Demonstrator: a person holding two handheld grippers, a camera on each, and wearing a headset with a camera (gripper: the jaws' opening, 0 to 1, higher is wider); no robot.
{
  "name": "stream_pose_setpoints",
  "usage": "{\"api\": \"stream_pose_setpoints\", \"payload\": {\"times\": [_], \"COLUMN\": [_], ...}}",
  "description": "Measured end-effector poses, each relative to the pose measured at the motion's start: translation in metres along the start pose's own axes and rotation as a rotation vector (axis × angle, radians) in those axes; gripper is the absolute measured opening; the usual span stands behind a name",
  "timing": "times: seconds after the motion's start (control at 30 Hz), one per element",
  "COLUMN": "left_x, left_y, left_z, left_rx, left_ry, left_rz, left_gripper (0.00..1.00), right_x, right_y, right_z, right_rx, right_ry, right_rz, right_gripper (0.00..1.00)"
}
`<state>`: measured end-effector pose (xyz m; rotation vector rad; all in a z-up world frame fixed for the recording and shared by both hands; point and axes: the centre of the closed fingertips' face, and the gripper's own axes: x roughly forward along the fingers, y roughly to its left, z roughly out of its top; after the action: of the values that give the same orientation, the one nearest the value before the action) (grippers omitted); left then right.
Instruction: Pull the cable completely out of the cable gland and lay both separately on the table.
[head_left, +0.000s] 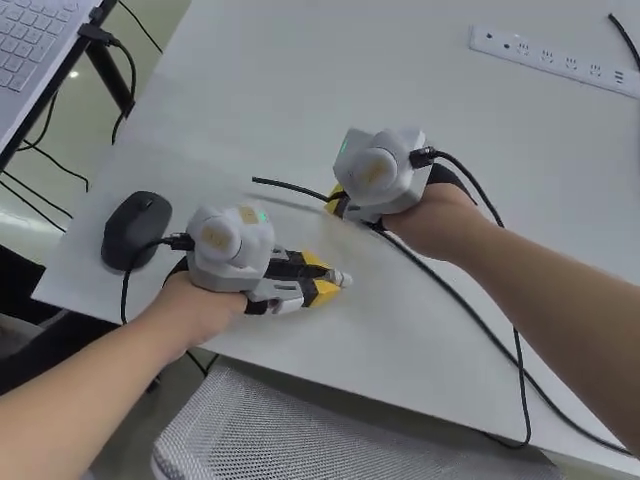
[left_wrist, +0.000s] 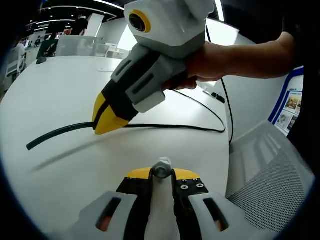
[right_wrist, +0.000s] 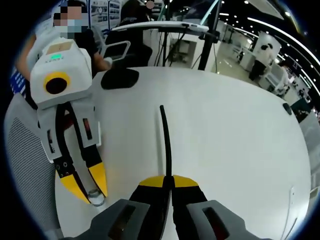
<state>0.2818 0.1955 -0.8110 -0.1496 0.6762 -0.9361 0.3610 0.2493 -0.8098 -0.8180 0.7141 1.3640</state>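
On the left gripper (left_wrist: 161, 175), the fingers (left_wrist: 137, 174) are closed almost together and pinch the small metal cable gland (left_wrist: 161, 167) between their yellow tips. No cable runs through it. The gland looks light, hard and smooth, and round enough to roll or slip out of a loose pinch. A hold across its body right at the tips, as here, suits it. It probably wants setting down low rather than dropping. Whether it touches the worktop (head_left: 300, 90) I cannot tell.

On the right gripper (right_wrist: 168, 184), the fingers (right_wrist: 152, 183) are pressed together on the black cable (right_wrist: 165, 140), a little way back from its free end. The cable looks thin, light and limp, with a slick jacket. The short piece beyond the tips holds nearly straight, but the long run behind would likely sag and drag. A hold near the end gives the best control over where that end lands.

Beyond the right fingers, the free end hangs just above the worktop with its shadow beneath it, apart from the gland. Behind them, in the left gripper view, the cable trails over the worktop toward its edge. A dark mouse (head_left: 135, 228) sits near the left gripper, and a white power strip (head_left: 555, 60) lies well apart at the far side.
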Motion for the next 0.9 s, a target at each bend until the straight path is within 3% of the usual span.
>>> {"api": "stream_pose_setpoints", "payload": {"times": [0.53,0.9], "left_x": [0.0011,0.0000], "left_y": [0.0015,0.0043], "left_z": [-0.0014,-0.0023], "left_rx": [0.018,0.048], "left_ry": [0.012,0.026], "left_rz": [0.011,0.028], "left_gripper": [0.16,0.16], "right_x": [0.0097,0.0070], "right_y": [0.0026,0.0028], "right_z": [-0.0064,-0.0054], "right_rx": [0.016,0.037], "right_ry": [0.011,0.000], "right_rz": [0.016,0.018], "right_gripper": [0.00,0.00]}}
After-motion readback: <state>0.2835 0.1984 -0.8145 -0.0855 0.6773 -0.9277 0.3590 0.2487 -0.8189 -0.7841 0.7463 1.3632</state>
